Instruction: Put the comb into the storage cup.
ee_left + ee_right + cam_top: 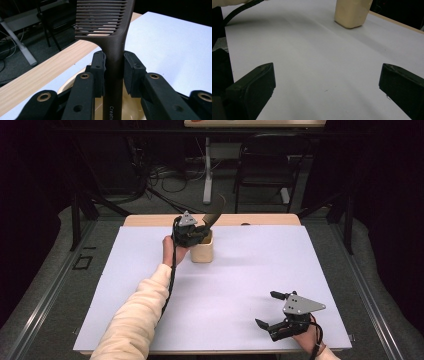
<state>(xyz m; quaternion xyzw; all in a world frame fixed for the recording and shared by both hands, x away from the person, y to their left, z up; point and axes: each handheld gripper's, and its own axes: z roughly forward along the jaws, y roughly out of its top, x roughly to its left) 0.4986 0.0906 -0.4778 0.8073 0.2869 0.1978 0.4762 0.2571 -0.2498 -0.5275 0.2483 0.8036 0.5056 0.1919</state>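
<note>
Left gripper (197,234): at the far left-centre of the table, over the mouth of the cup; its jaws are clamped on the handle of the comb, one pad on each side.
Comb (113,45): dark brown, held upright; its handle runs down between the pads into the cup, and its toothed end stands above the gripper. In the high view it curves up and to the right above the cup's rim.
Cup (202,251): a pale beige holder standing upright on the white sheet (240,270), near the sheet's far edge, directly under the left gripper.
Table (150,220): a strip of bare wood shows beyond the sheet.
Right gripper (274,310): low over the near right part of the sheet, well apart from the cup; its jaws stand wide apart with nothing between them.
</note>
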